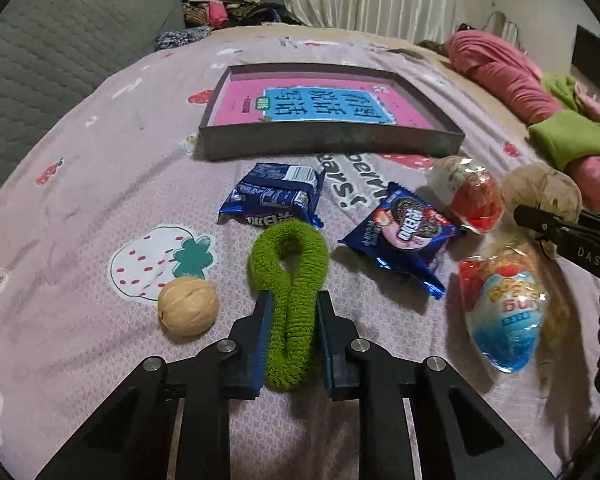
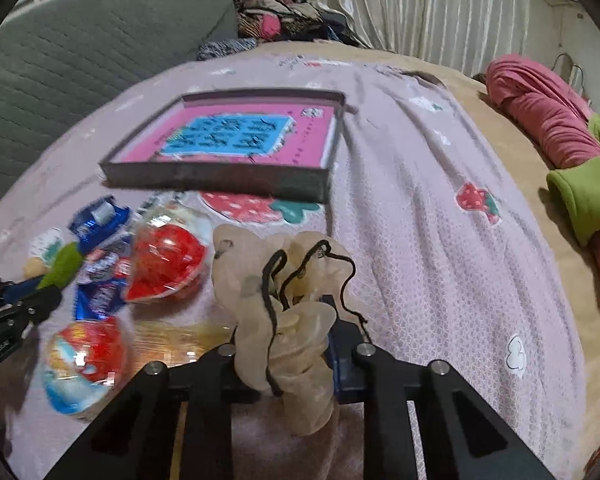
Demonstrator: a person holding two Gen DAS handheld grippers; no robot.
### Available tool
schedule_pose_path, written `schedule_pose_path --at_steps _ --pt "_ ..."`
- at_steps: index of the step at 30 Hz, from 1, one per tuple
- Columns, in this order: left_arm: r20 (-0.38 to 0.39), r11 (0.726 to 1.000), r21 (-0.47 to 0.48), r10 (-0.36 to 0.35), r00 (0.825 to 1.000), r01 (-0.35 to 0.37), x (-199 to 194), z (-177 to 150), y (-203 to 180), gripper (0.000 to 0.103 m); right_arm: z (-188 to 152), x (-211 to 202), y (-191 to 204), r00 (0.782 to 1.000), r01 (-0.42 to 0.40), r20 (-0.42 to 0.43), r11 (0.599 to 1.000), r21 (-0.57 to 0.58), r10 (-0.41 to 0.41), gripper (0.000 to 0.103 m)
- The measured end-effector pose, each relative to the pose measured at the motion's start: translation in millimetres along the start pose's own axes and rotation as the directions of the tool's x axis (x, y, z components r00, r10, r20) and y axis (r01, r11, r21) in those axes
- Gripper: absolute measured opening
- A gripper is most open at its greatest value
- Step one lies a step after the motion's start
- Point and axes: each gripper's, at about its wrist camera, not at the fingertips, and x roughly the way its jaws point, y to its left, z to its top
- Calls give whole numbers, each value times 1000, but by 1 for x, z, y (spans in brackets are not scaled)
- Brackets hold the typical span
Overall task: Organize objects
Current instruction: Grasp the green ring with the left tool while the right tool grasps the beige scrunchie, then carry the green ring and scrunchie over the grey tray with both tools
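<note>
Fingers of the left gripper (image 1: 290,344) clench the green scrunchie (image 1: 288,300) at lower centre; only the right wrist view shows the right gripper (image 2: 288,354) clenching the beige scrunchie (image 2: 284,300), below the box (image 2: 220,176).

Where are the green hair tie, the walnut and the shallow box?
green hair tie (image 1: 288,276): left wrist view, on its fuzzy loop.
walnut (image 1: 188,311): left wrist view, middle of its shell.
shallow box (image 1: 328,141): left wrist view, its near wall.
</note>
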Motion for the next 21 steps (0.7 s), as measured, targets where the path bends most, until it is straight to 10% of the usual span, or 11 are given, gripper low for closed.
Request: schedule_pose_path --at_steps 21 --pt "116 1000 -4 5 993 -4 -63 10 -7 20 2 -73 28 989 -75 128 997 -31 78 23"
